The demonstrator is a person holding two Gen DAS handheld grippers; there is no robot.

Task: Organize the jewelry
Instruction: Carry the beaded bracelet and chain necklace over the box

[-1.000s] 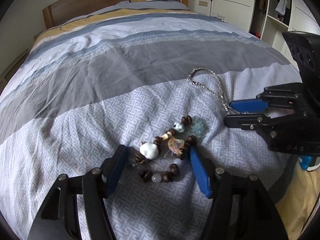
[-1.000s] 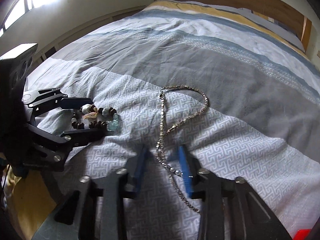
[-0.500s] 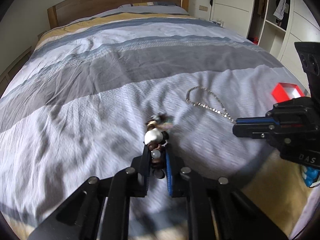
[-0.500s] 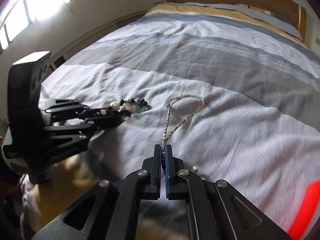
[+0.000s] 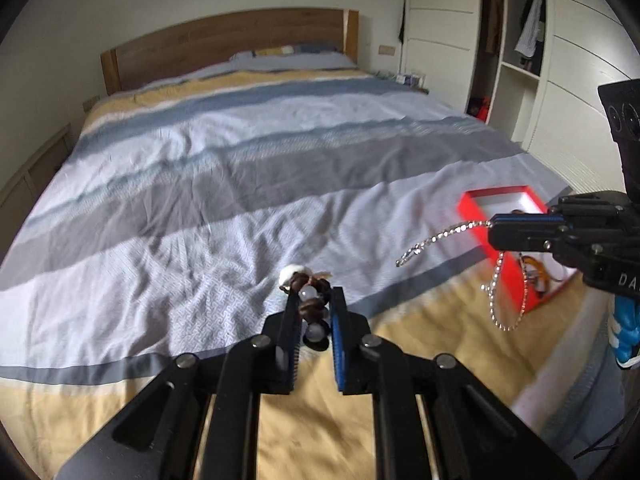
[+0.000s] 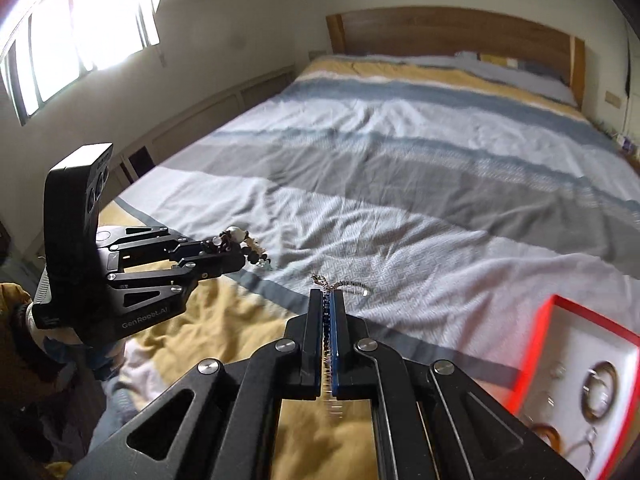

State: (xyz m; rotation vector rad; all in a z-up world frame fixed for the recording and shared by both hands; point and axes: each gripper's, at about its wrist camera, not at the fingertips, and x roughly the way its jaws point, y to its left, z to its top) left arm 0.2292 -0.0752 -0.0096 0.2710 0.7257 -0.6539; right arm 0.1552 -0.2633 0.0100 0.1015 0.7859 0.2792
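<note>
Box contents hard to read: the red box [image 6: 538,344] is cut off by the frame edge in the right wrist view, motion-blurred, with a white lining; two dark rings [image 6: 600,394] and an orange loop can be made out inside, anything else is too smeared to tell. In the left wrist view the right hand-held gripper [image 5: 496,232] covers part of that box [image 5: 468,204].

Left hand-held gripper [image 5: 314,300] is clenched on the beaded bracelet [image 5: 306,280], lifted above the bed [image 5: 200,184]; brown beads, one white bead and a clear bead show, the rest is hidden between the fingers. Bead count cannot be told.

Right hand-held gripper [image 6: 327,300] is clenched on the silver chain necklace [image 6: 344,286]; in the left wrist view the necklace [image 5: 440,238] hangs free in loops in front of the box, its lower end blurred.

Count: two hand-held grippers, one bracelet, one necklace, one box. Around: striped duvet, wooden headboard [image 5: 224,44], white wardrobe [image 5: 520,40] to the right, window [image 6: 76,24] to the left. The box sits on the bed's near right corner.
</note>
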